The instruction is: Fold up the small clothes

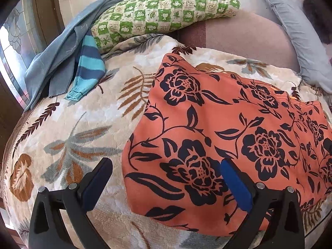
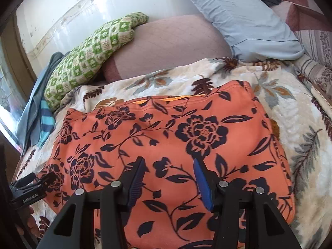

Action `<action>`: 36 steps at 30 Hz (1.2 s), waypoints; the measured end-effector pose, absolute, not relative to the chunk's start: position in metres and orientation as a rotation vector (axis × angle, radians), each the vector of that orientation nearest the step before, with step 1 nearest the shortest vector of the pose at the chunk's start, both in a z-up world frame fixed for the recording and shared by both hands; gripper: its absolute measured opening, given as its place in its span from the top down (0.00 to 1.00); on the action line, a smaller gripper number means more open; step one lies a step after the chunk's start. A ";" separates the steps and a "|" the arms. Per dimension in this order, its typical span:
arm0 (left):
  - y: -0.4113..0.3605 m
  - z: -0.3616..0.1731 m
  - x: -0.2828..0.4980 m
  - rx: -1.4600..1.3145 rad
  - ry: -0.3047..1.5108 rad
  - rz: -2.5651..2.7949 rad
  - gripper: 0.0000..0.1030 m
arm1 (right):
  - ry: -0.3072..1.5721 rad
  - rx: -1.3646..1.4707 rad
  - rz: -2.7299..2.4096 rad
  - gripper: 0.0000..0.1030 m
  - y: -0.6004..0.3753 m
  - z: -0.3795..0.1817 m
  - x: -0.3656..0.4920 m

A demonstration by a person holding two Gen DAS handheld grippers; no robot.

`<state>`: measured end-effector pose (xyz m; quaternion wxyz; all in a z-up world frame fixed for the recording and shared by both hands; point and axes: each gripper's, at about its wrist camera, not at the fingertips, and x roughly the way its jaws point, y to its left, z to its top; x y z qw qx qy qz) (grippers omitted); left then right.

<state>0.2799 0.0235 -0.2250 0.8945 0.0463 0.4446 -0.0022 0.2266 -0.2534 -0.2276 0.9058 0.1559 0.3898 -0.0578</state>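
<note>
Orange cloth with black roses fills most of your left wrist view: the garment [image 1: 217, 137] lies flat on the plush leaf-print blanket [image 1: 68, 141], its left edge running from near to far just right of centre. Your left gripper [image 1: 166, 178] hovers over that near-left corner with the jaws spread wide and nothing between them; the left finger sits over bare blanket, the right finger over the fabric. At far left a grey-blue garment [image 1: 56, 62] and a striped sleeve [image 1: 89, 70] are heaped beside the green checked pillow [image 1: 161, 12], well apart from the piece you are working on.

From the right wrist view, the garment [image 2: 166, 137] shows as a broad rectangle whose long axis runs left to right across the bed. A seamed edge with a slit of brighter lining runs along the far side, so I'd judge the waistband or hem points away from you, though I cannot tell which it is. Your right gripper [image 2: 168, 178] hangs above the near middle of the cloth, jaws moderately apart and empty. The left gripper [image 2: 31, 188] is visible at the near-left corner.

The step in hand looks like the approach before a fold. Next you would need both tools lowered onto an edge and closed on all layers.
</note>
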 end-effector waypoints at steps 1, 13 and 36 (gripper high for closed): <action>0.023 -0.225 0.280 0.097 0.922 -0.006 0.00 | 0.815 0.330 -0.141 0.49 -0.259 -0.229 0.227; 0.016 -0.237 0.282 0.123 0.962 -0.009 0.00 | 0.952 0.349 -0.197 0.49 -0.273 -0.256 0.230; 0.067 -0.226 0.260 -0.005 0.972 -0.006 0.00 | 0.904 0.321 0.018 0.49 -0.232 -0.246 0.225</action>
